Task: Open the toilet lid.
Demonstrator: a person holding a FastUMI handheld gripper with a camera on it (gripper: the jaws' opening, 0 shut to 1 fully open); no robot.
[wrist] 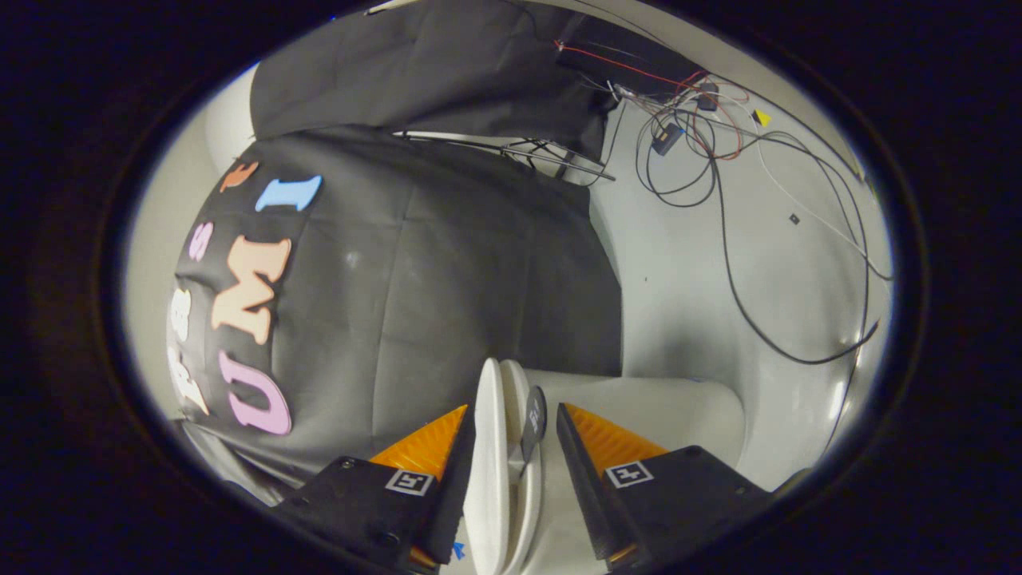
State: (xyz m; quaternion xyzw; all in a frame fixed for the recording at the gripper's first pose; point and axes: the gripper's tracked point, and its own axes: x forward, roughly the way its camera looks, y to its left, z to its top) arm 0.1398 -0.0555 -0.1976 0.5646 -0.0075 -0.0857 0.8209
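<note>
The white toilet lid (489, 447) shows edge-on between my fingers, with a second white layer, the seat (528, 495), right beside it. A small dark tab (533, 419) with a square marker sticks out from that edge. My gripper (515, 447) is open and straddles both white edges, one finger (435, 451) on the cloth side and the other finger (595, 447) on the bowl side. Narrow gaps remain on either side, so neither finger clearly presses. The white toilet body (679, 415) curves away beyond the second finger.
The black cloth wall (447, 271) hangs close behind the lid. A pale surface (703, 263) beyond the toilet carries loose black and red cables (718, 176) and small connectors. A thin metal rod (511, 148) lies along the top of the cloth.
</note>
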